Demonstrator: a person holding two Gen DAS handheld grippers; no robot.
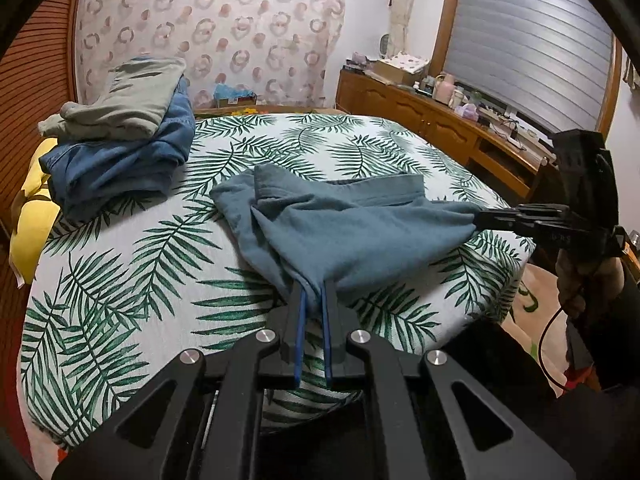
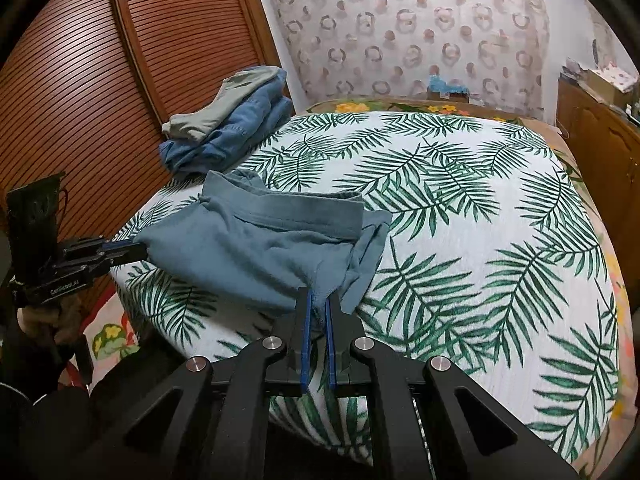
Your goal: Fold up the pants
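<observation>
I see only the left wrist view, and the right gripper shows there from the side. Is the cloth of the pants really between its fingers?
Observer: Yes. The right wrist view shows the right gripper with a fold of the teal pants between its blue pads.
Operator: How does the left gripper look from outside?
Observer: From the side, the left gripper pinches the other corner near the bed's edge.
Operator: Is anything loose on the right?
Observer: A lower layer sticks out to the right of the waistband, onto the leaf-print bedspread.
</observation>
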